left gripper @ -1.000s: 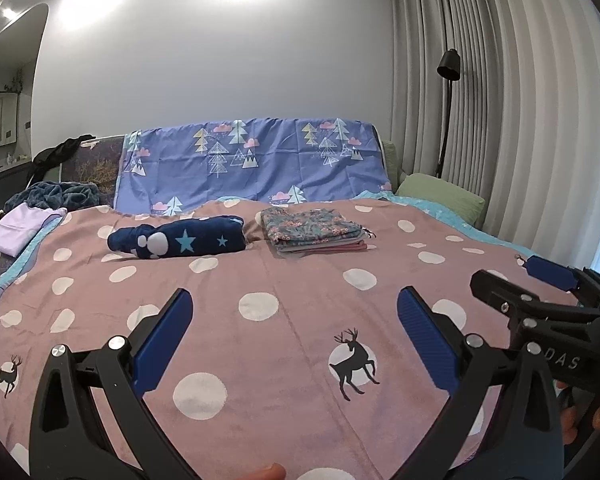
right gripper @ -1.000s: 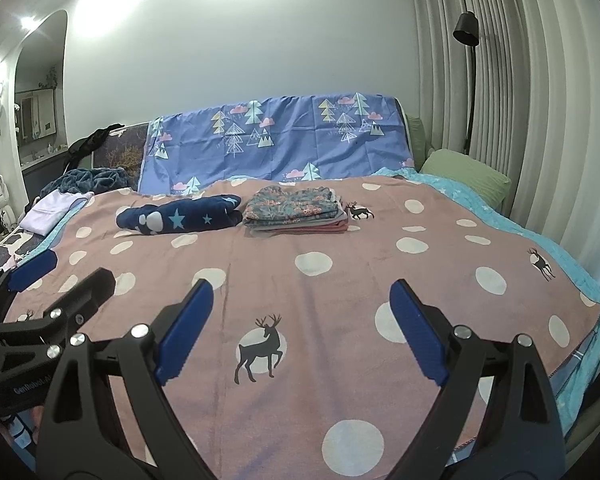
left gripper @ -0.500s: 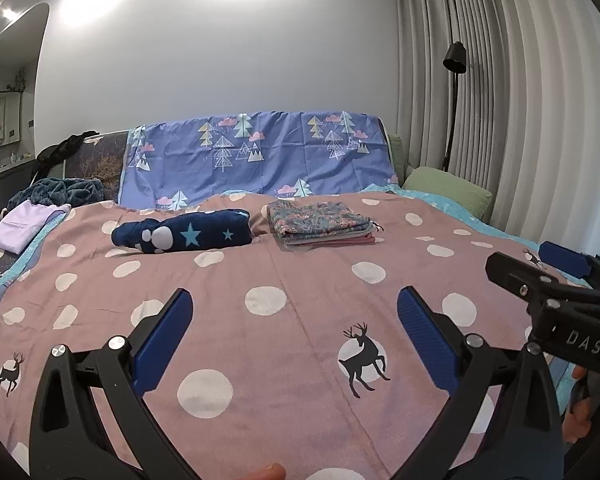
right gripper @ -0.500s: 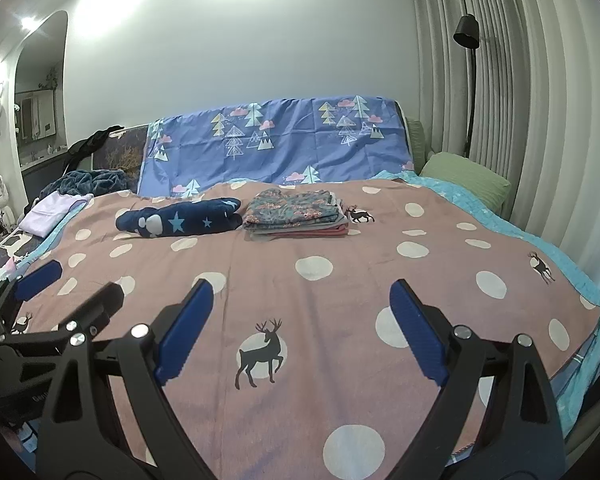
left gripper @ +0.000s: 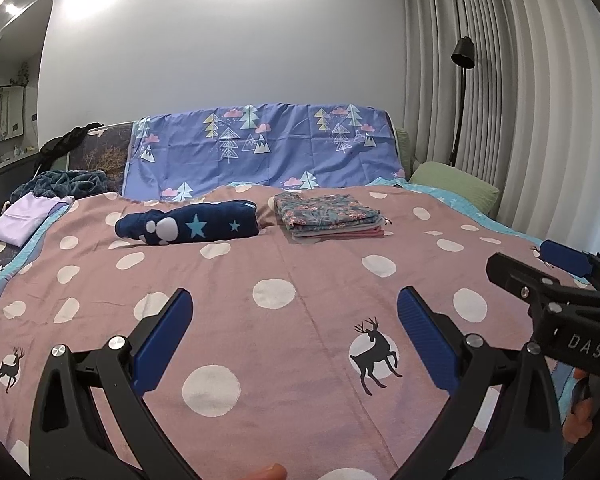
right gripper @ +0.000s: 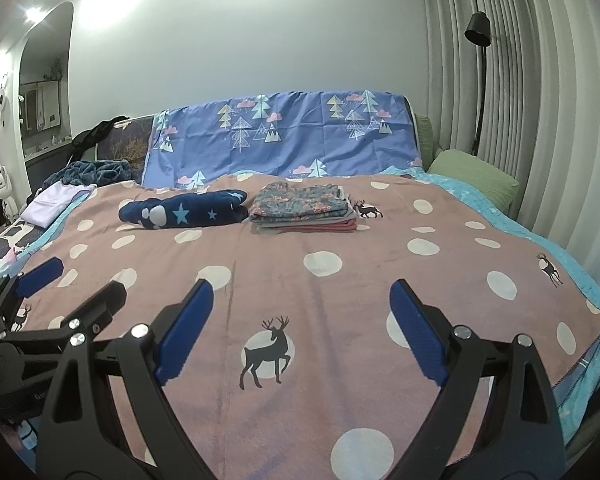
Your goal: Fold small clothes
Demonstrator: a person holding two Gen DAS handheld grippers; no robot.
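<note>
A folded stack of small clothes (left gripper: pixel 330 216) (right gripper: pixel 302 208), floral piece on top, lies far back on the pink spotted bedspread (left gripper: pixel 292 344) (right gripper: pixel 340 300). Left of it rests a navy bundle with stars (left gripper: pixel 188 228) (right gripper: pixel 184 214). My left gripper (left gripper: pixel 294 344) stands open above the near part of the bed, nothing between its blue pads. My right gripper (right gripper: pixel 300 334) is open too, also empty. Each gripper shows at the edge of the other's view, the right gripper (left gripper: pixel 560 280) at the right side and the left gripper (right gripper: pixel 52 300) at the left. Both are well short of the clothes.
A blue tree-print sheet (left gripper: pixel 260 148) covers the headboard. A green pillow (left gripper: pixel 454 186) lies at the back right by grey curtains and a black floor lamp (left gripper: pixel 462 92). A lilac cloth (left gripper: pixel 28 218) and a dark blanket (left gripper: pixel 64 182) sit at the back left.
Both cameras have tilted up a little, so the bed sits lower in view. The grippers stay open and empty; the clothes have not moved.
</note>
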